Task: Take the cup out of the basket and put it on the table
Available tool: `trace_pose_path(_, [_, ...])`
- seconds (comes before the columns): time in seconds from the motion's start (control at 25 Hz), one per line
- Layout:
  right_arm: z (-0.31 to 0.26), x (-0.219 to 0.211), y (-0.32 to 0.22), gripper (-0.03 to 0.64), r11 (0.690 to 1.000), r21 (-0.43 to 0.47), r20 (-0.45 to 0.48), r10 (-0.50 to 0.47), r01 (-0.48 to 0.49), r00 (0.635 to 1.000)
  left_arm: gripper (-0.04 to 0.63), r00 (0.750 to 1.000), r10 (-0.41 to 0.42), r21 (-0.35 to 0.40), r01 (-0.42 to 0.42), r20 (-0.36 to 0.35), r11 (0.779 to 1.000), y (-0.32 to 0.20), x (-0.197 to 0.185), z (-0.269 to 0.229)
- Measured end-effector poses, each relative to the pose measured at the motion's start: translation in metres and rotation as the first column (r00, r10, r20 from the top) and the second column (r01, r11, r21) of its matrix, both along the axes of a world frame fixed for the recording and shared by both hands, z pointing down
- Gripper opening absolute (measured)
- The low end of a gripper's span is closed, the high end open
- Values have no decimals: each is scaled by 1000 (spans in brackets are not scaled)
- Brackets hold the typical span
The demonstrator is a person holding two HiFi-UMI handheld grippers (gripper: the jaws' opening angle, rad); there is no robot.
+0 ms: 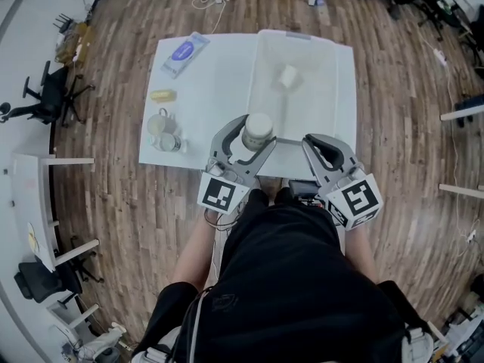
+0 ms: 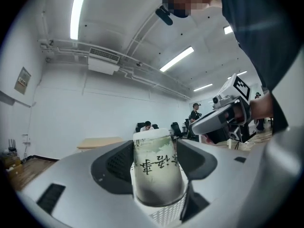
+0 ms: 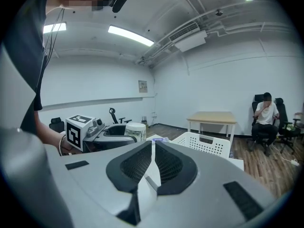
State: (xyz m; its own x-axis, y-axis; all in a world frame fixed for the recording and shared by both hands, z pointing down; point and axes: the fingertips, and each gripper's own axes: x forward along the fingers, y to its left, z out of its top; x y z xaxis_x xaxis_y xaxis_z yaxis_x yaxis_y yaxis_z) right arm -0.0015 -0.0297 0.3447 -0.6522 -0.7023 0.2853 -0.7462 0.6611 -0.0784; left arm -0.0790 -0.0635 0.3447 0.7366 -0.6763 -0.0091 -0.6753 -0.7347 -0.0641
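The left gripper's (image 2: 156,164) jaws are closed on the cup (image 2: 153,167), one dark pad pressing each side of it. The cup is pale with a white top, a greenish print and dark characters across its side. It stands upright in the grip and is held up off the surface (image 1: 204,82). In the head view it shows over the near edge of the surface, at the near left corner of the basket (image 1: 311,104). In the right gripper view it sits left of the basket, with a gap between them.

The right gripper's (image 3: 153,161) jaws are closed pad against pad and hold nothing. This gripper hangs just right of the left one, near the basket's near right corner.

The basket is white with holed walls and stands on the right half of the white surface. A small white thing (image 1: 287,76) lies inside it, towards the far side.

On the left half of the surface, well apart from the basket, a blue packet (image 1: 184,52) lies at the far left corner. Nearer than the packet is a small yellow thing (image 1: 162,95). Nearer again, two small clear vessels (image 1: 162,131) stand just beside each other.

A wooden floor (image 1: 113,66) surrounds the surface. In the gripper views, seated people (image 3: 264,115) and a wooden desk (image 3: 212,118) show far off by the wall.
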Motion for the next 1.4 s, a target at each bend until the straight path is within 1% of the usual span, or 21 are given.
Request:
trace_pose_path(0.08, [-2, -6, 1, 28, 1000, 12, 10, -13, 13, 1000, 288, 999, -50, -8, 50, -17, 999, 0, -16, 2])
trace_pose_path(0.16, [-7, -7, 2, 28, 999, 28, 22, -20, 19, 1000, 288, 994, -105, -4, 105, -7, 994, -2, -31, 7])
trace_pose_path(0.28, [-10, -9, 4, 26, 999, 39, 27, -23, 22, 999, 288, 979, -205, -11, 205, -8, 979, -8, -59, 24])
trace_pose_path(0.36, [-9, -12, 4, 28, 999, 35, 14, -29, 28, 999, 288, 957, -289, -38, 288, -22, 957, -12, -81, 43])
trace_pose_path(0.44, [-6, -13, 5, 28, 999, 23, -8, -36, 36, 999, 288, 929, -369, -68, 367, -17, 928, -16, -101, 69])
trace_pose_path(0.52, [-3, -14, 7, 28, 999, 3, -33, -44, 44, 998, 288, 909, -418, -91, 416, -2, 905, -19, -114, 94])
trace_pose_path(0.68, [7, -25, 12, 28, 997, -51, -59, -60, 57, 996, 287, 890, -451, -95, 455, 65, 885, -27, -133, 133])
trace_pose_path(0.76, [12, -29, 15, 28, 994, -79, -78, -76, 70, 994, 287, 883, -462, -100, 468, 80, 878, -32, -135, 153])
trace_pose_path(0.92, [26, -42, 14, 28, 988, -127, -102, -105, 92, 989, 287, 878, -458, -99, 472, 140, 876, -47, -139, 191])
trace_pose_path(1.12, [43, -54, 14, 28, 979, -180, -102, -115, 95, 988, 287, 870, -455, -159, 485, 191, 860, -64, -150, 238])
trace_pose_path(1.4, [57, -49, 16, 28, 973, -221, -95, -91, 68, 991, 285, 854, -469, -212, 512, 224, 832, -81, -154, 274])
